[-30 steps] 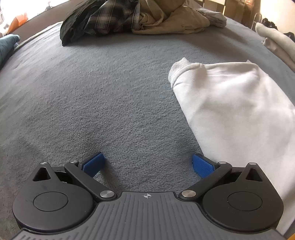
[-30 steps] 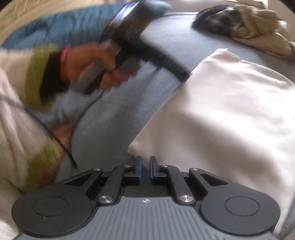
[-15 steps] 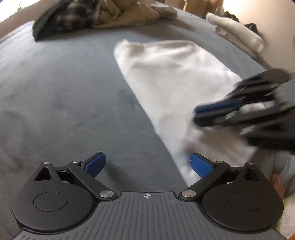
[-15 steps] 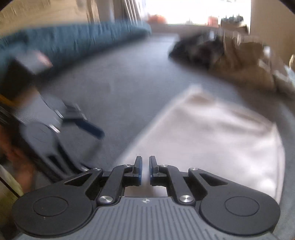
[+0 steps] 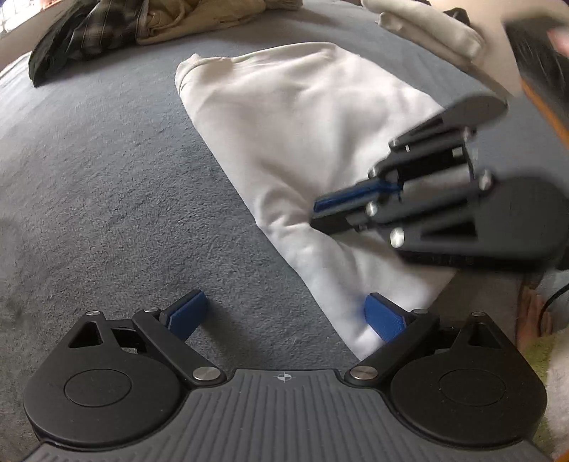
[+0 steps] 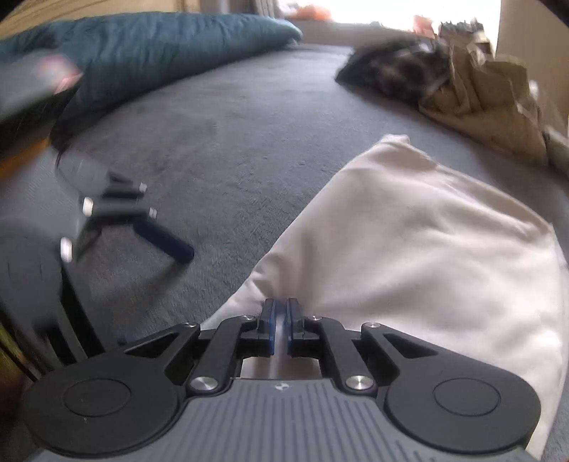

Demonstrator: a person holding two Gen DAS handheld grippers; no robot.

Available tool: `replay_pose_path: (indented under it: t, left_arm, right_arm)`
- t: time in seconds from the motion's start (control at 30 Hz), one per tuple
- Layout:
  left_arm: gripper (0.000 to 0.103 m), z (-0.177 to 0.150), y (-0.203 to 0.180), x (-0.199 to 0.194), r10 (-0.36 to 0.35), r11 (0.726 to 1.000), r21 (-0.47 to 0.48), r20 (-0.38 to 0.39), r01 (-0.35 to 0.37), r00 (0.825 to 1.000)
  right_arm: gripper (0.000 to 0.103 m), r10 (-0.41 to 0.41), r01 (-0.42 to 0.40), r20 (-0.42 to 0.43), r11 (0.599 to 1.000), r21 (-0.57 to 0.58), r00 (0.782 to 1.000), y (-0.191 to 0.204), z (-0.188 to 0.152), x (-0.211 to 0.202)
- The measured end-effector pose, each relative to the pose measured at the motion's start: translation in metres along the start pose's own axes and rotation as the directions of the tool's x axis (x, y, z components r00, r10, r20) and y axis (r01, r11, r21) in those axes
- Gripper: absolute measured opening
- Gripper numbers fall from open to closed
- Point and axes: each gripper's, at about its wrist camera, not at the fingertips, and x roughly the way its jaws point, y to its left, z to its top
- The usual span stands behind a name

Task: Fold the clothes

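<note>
- Folded white garment lying flat on the grey bed cover, long edge running diagonally up the left wrist view, collar end toward the far pile.
- Left gripper spread wide, blue pads well apart, nothing pinched; right-hand pad now right at the garment's near corner, left-hand pad over bare cover.
- A second ago, same gripper farther off over open grey cover, garment only at the right margin; now garment filling the middle of that view.
- Right gripper clenched, blue pads nearly together, a sliver of white cloth seen between them at the garment's near edge; a small ridge of fabric rising just ahead of the tips.
- Seen from the left wrist camera, right gripper lying low across the garment's near half, tips pressed into a crease.
- A second ago, right gripper already nearly closed, over the garment's corner with no fabric visibly drawn up; half a second ago blurred, hovering above the cloth.
- Left gripper blurred at the left of the right wrist view, close to the cover; a second ago held higher there, with hand and sleeve plainly in sight.
- Pile of unfolded clothes at the far edge of the bed, plaid and tan pieces heaped together.
- Teal bedding along the far left side in the right wrist view.
- Cream folded item at the far right of the bed.
</note>
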Motion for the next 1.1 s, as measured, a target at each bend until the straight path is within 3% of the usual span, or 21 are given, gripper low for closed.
replay_pose_path:
  t: [0.1,0.2,0.23,0.33,0.43,0.53,0.6,0.77,0.87,0.9,1.0,1.03,1.1]
  left_arm:
    - [0.097,-0.002,0.002,0.0,-0.012,1.0,-0.013,-0.002,0.012,1.0]
    - [0.097,-0.004,0.0,0.001,-0.022,1.0,-0.009,-0.016,0.022,1.0]
    - [0.098,-0.005,-0.001,0.002,-0.023,1.0,-0.004,-0.026,0.023,0.999]
    - [0.098,-0.007,-0.003,0.001,-0.037,0.999,0.0,-0.02,0.037,0.999]
    - [0.099,-0.009,-0.003,0.001,-0.045,0.999,-0.01,-0.016,0.045,0.999]
    - [0.099,-0.008,-0.005,0.002,-0.049,0.999,-0.008,-0.023,0.049,0.999]
    - [0.099,-0.008,-0.007,0.003,-0.048,0.999,0.0,-0.032,0.048,0.998]
    - [0.102,-0.01,-0.015,0.007,-0.049,0.998,0.032,-0.039,0.051,0.998]
    - [0.102,-0.008,-0.016,0.01,-0.053,0.998,0.035,-0.048,0.055,0.997]
    - [0.102,-0.008,-0.016,0.01,-0.055,0.998,0.031,-0.051,0.057,0.997]
    - [0.102,-0.007,-0.015,0.009,-0.073,0.997,0.019,-0.052,0.074,0.996]
    - [0.102,-0.008,-0.015,0.01,-0.079,0.997,0.013,-0.051,0.079,0.996]
    - [0.103,-0.007,-0.015,0.011,-0.086,0.996,0.014,-0.051,0.086,0.995]
  right_arm:
    - [0.004,0.045,-0.046,0.036,0.999,0.006,0.998,-0.001,0.014,-0.015]
    - [0.004,0.067,-0.068,-0.03,0.997,-0.026,0.997,0.002,-0.003,0.008]
    - [0.004,0.077,-0.078,-0.011,0.997,-0.021,0.997,0.0,-0.009,0.011]
    - [0.004,0.1,-0.1,-0.041,0.995,0.02,0.994,-0.005,0.006,0.0]
    - [0.003,0.082,-0.081,0.032,0.997,-0.008,0.996,0.001,0.019,-0.018]
    - [0.001,0.013,-0.013,0.012,1.0,-0.023,1.0,-0.002,0.0,0.011]
    - [0.0,0.011,-0.011,0.028,1.0,-0.007,1.0,-0.006,-0.005,0.018]
    - [0.001,-0.008,0.002,0.077,0.997,0.077,0.997,-0.023,0.025,0.0]
    - [0.001,-0.031,0.03,0.014,0.997,0.072,0.999,-0.032,0.012,0.021]
    - [0.001,-0.031,0.03,0.031,0.999,0.034,0.999,-0.031,0.008,0.019]
    - [0.002,-0.023,0.021,0.098,1.0,0.015,0.995,-0.027,0.014,-0.022]
    - [0.002,0.006,-0.008,0.146,1.0,0.018,0.989,-0.025,0.015,-0.041]
    - [0.002,0.044,-0.05,0.158,0.998,0.036,0.986,-0.024,0.005,-0.063]
